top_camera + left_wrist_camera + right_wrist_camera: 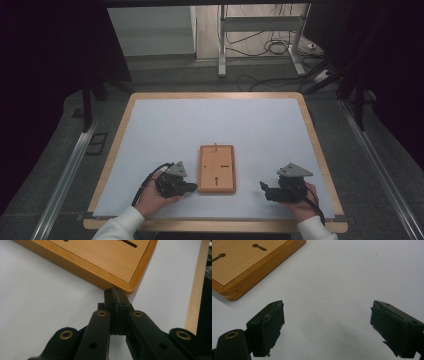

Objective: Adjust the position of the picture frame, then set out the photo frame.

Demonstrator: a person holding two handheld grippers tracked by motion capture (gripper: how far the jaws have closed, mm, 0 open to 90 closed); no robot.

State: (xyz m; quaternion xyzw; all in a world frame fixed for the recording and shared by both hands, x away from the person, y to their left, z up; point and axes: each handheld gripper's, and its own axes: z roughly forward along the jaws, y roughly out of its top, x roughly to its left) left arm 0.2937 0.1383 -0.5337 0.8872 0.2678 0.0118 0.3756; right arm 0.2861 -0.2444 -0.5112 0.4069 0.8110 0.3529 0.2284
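Observation:
A flat orange wooden board (217,168) with keyhole-shaped slots lies on the white mat near the table's front. My left gripper (193,187) rests just left of the board's near left corner, jaws shut with nothing between them; in the left gripper view its tips (115,292) almost touch the board's corner (132,287). My right gripper (262,186) sits to the right of the board, apart from it, jaws wide open and empty. The right gripper view has the board's corner (234,293) at upper left and bare mat between the fingertips (273,312).
The white mat (215,120) covers a wooden table top (320,150) whose rim shows all round. Metal rails run along both sides of the table. Beyond the far edge stand a metal frame (222,45) and loose cables on the floor.

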